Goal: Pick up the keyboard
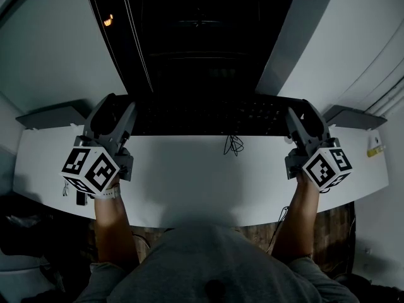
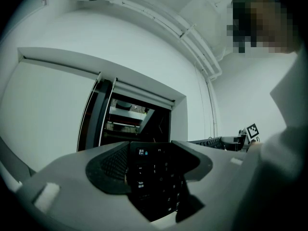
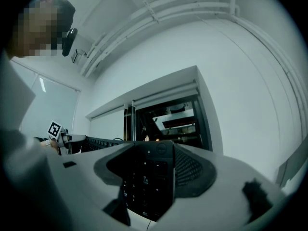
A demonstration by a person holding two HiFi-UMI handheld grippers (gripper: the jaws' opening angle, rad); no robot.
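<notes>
A black keyboard [image 1: 208,115] lies crosswise at the far side of the white desk [image 1: 189,182], below a dark screen. My left gripper [image 1: 118,111] is shut on its left end. The left gripper view shows the Esc and Tab keys of the keyboard [image 2: 154,177] between the jaws of that gripper [image 2: 154,165]. My right gripper [image 1: 303,115] is shut on the right end. In the right gripper view the number-pad end of the keyboard [image 3: 144,182] fills the gap of that gripper [image 3: 151,174]. A thin black cable [image 1: 233,145] hangs from the keyboard's front edge onto the desk.
A large dark screen [image 1: 202,36] rises right behind the keyboard. Grey shelf brackets stand at the left [image 1: 53,115] and the right [image 1: 353,115] on the wall. A small yellowish object [image 1: 377,150] lies at the desk's right end. The desk's curved front edge runs close to the person's body.
</notes>
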